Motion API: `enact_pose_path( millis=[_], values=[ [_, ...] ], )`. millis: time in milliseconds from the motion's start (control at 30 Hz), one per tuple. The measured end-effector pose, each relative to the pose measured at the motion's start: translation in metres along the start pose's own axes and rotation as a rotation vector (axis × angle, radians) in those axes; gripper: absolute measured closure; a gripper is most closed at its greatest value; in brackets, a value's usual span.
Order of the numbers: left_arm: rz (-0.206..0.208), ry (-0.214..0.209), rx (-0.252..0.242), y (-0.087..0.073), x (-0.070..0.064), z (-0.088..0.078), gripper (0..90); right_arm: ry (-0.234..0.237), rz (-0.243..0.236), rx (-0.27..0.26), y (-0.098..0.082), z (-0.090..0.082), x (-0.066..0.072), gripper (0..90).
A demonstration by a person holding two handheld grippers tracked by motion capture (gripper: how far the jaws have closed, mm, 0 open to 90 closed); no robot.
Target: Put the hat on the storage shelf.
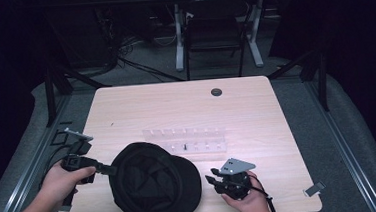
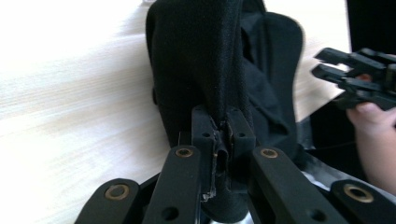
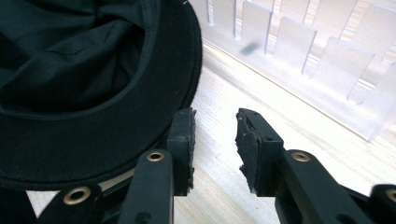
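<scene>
A black cap (image 1: pixel 154 182) lies upside down on the wooden table (image 1: pixel 176 107), near the front edge. My left gripper (image 1: pixel 111 170) is shut on the cap's left rim; in the left gripper view the black fabric (image 2: pixel 205 70) is pinched between the jaws at my left gripper (image 2: pixel 223 133). My right gripper (image 1: pixel 212 178) sits just right of the cap's brim and stands open. In the right gripper view the brim (image 3: pixel 116 135) lies beside the left jaw, and my right gripper (image 3: pixel 215 140) has bare table between its fingers. The right hand and its gripper (image 2: pixel 355 77) show at the far right of the left gripper view.
A clear plastic rack (image 1: pixel 186 138) with several upright dividers lies behind the cap; it appears close ahead as the rack (image 3: pixel 299 51). A round cable hole (image 1: pixel 216 92) is at the table's back. A small grey clip (image 1: pixel 314 189) sits at the front right corner. A chair (image 1: pixel 215 29) stands beyond the table.
</scene>
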State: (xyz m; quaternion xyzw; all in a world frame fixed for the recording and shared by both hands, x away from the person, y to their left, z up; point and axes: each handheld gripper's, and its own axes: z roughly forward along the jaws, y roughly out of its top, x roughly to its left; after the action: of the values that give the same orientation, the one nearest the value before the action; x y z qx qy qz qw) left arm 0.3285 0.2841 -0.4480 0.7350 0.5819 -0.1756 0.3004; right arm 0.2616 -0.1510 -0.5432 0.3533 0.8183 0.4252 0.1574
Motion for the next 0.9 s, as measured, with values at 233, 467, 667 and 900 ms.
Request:
enact_pose_path(
  millis=[233, 467, 667, 900],
  values=[
    [-0.008, -0.032, 0.004, 0.003, -0.008, -0.011, 85.0, -0.004, 0.02, -0.001, -0.002, -0.001, -0.005, 63.7],
    [-0.051, -0.087, 0.003, 0.005, -0.01, -0.017, 85.0, -0.004, 0.028, -0.004, -0.004, -0.002, -0.009, 60.5],
    [-0.083, -0.132, -0.007, 0.007, -0.015, -0.027, 85.0, -0.012, 0.031, -0.003, -0.006, -0.002, -0.013, 57.0],
    [-0.095, -0.174, -0.031, 0.01, -0.022, -0.037, 85.2, -0.008, 0.045, -0.013, -0.007, -0.002, -0.016, 54.3]
  ],
)
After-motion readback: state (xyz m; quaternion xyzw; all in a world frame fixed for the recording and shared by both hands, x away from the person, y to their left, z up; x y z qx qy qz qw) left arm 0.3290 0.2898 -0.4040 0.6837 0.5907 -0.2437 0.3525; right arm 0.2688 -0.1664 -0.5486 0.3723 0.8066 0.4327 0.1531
